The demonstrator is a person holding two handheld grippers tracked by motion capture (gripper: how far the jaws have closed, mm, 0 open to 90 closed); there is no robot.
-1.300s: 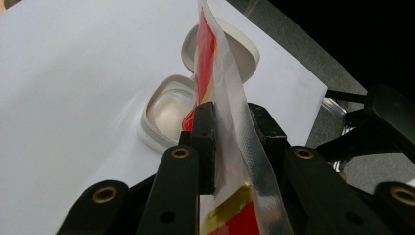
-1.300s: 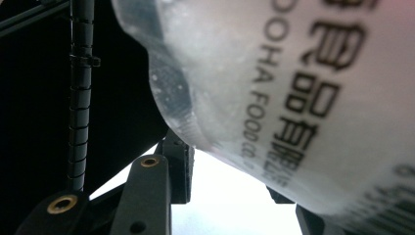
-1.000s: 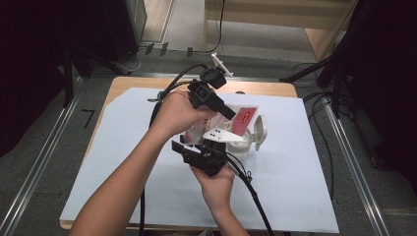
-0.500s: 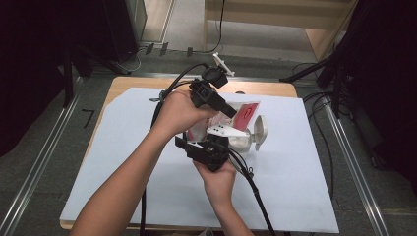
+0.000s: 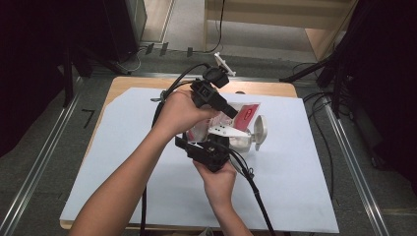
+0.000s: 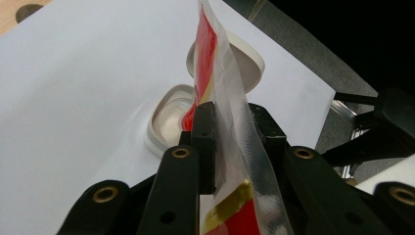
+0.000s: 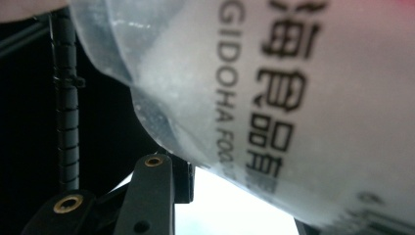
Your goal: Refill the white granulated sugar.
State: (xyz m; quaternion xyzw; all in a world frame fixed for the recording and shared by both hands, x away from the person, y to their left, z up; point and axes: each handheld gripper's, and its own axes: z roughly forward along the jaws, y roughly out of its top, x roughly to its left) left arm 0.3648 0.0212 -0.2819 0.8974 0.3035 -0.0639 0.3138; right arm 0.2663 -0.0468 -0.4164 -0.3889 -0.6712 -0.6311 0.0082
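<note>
High view: a wooden table point(image 5: 129, 84) covered by a white sheet point(image 5: 295, 187), with both forearms entering from below. The left gripper point(image 5: 231, 111), black with a trailing cable, is held above mid-table, its jaws closed on a clear food pouch point(image 5: 246, 114) with a red printed panel. The right gripper point(image 5: 209, 147) is just beneath, against the pouch's lower part. A white container point(image 5: 238, 142) lies beside them on the sheet, its round white lid point(image 5: 259, 132) tipped up on edge. Left gripper view: the two black jaws clamp the pouch's point(image 6: 230, 122) sealed edge, which carries clear ribbed film with red and gold print; below it are the open container point(image 6: 169, 115) and lid point(image 6: 244, 58). Right gripper view: the frosted pouch point(image 7: 274, 98) sits very close to the lens, printed with black Chinese characters and Latin lettering reading roughly "GIDOHA FOO…", the rest blurred. One jaw reaches the pouch's underside, and a grip cannot be confirmed.
</note>
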